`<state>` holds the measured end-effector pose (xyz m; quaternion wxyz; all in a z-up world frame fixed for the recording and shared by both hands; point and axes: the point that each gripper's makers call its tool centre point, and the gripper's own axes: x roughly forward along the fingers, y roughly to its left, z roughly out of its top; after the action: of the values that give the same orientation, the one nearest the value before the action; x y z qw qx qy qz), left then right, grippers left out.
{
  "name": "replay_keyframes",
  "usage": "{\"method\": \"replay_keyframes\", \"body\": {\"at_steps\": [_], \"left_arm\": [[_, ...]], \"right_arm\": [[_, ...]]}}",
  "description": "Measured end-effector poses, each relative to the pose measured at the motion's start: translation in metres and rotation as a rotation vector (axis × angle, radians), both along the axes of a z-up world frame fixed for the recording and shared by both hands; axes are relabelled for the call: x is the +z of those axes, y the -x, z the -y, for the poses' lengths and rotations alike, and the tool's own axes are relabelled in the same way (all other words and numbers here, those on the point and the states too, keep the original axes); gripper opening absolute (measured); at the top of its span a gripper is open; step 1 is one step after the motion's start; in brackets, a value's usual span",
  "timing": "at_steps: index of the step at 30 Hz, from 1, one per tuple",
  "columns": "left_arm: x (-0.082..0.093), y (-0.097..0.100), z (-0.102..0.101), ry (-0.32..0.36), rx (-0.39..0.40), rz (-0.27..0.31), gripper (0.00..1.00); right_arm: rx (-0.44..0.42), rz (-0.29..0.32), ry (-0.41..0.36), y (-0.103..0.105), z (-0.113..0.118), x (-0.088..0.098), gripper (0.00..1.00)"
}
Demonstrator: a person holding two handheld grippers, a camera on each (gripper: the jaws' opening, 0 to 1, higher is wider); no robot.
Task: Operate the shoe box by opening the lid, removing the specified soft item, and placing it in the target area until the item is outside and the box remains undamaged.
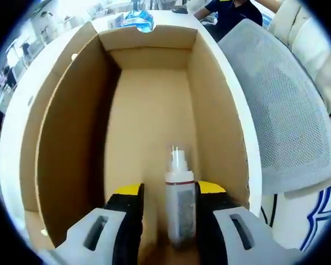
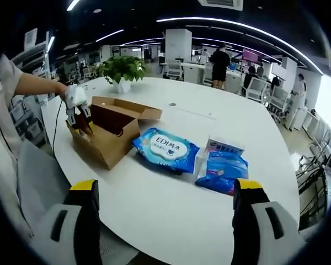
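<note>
The left gripper [image 1: 168, 212] is down inside the open box [image 1: 77, 127], jaws spread either side of a small bottle [image 1: 180, 207] — upright, its long axis pointing away along the jaws. The right gripper [image 2: 168, 212] hangs spread, well apart over the table [image 2: 171, 204] — the left is nearer.

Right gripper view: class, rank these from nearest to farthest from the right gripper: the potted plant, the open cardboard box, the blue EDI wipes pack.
1. The blue EDI wipes pack, mid-table, just ahead of the right gripper.
2. The open cardboard box, further back on the left, where the left gripper reaches in.
3. The potted plant, at the far side of the white table, behind the box.
</note>
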<state>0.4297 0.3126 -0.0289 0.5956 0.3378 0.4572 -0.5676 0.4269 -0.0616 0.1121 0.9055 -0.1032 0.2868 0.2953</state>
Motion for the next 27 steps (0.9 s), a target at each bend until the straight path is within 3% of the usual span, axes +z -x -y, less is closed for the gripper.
{"method": "replay_keyframes", "body": {"at_steps": [5, 9, 27], "left_arm": [[-0.009, -0.002, -0.003, -0.021, -0.014, 0.048, 0.22], [-0.009, -0.006, -0.005, -0.020, 0.019, 0.059, 0.22], [-0.001, -0.001, 0.001, -0.015, 0.034, 0.076, 0.21]], "right_arm": [[0.011, -0.006, 0.000, 0.000, -0.004, -0.002, 0.95], [0.018, -0.009, 0.003, 0.000, -0.005, -0.003, 0.94], [0.036, -0.005, -0.013, 0.001, -0.012, -0.001, 0.91]]}}
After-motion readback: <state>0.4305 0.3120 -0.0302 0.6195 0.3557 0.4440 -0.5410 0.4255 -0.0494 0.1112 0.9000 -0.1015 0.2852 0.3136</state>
